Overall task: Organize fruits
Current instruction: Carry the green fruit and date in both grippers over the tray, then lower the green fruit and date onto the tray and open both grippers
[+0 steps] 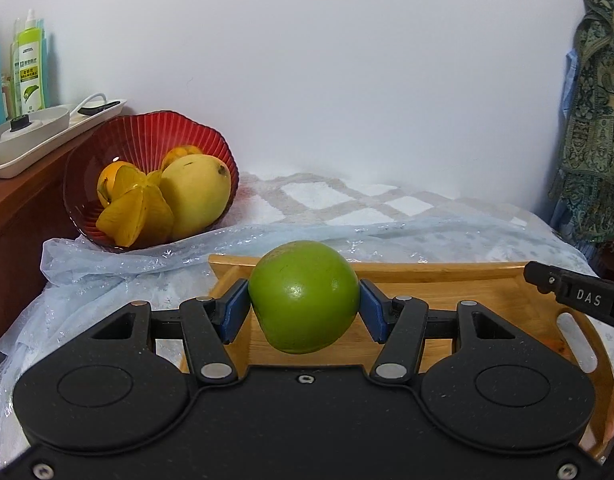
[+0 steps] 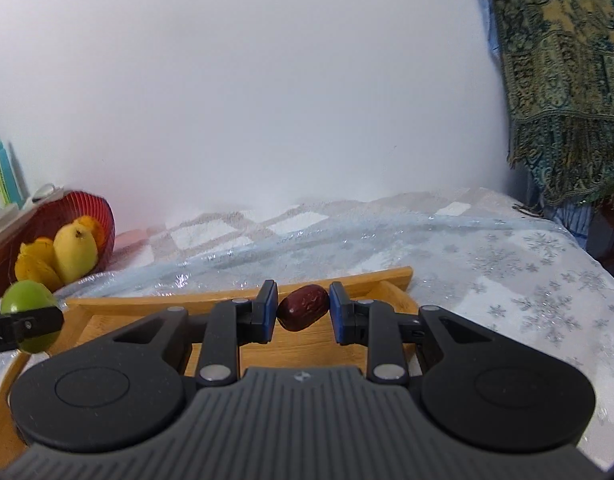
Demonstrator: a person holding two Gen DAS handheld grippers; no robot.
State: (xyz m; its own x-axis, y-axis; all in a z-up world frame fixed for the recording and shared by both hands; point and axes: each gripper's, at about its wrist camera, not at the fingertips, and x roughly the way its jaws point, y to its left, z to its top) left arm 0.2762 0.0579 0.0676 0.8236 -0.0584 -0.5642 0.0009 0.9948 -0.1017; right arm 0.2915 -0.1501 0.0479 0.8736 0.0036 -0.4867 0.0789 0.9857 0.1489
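Observation:
My left gripper [image 1: 304, 300] is shut on a round green fruit [image 1: 304, 296], its blue pads [image 1: 236, 304] pressing both sides, held above the wooden tray [image 1: 447, 276]. My right gripper [image 2: 303, 310] is shut on a small dark red date [image 2: 303, 307] over the same wooden tray [image 2: 155, 304]. A red ribbed bowl [image 1: 147, 132] at the back left holds a yellow mango [image 1: 197, 196], a starfruit [image 1: 135, 216] and oranges. In the right wrist view the red bowl [image 2: 93, 208] and the green fruit [image 2: 27, 300] appear at the far left.
The table wears a pale snowflake-patterned plastic cover [image 2: 527, 280]. A brown shelf [image 1: 11, 216] at left carries a white tray [image 1: 35, 140] and bottles [image 1: 29, 68]. A patterned cloth [image 1: 595, 120] hangs at the right. A white wall stands behind.

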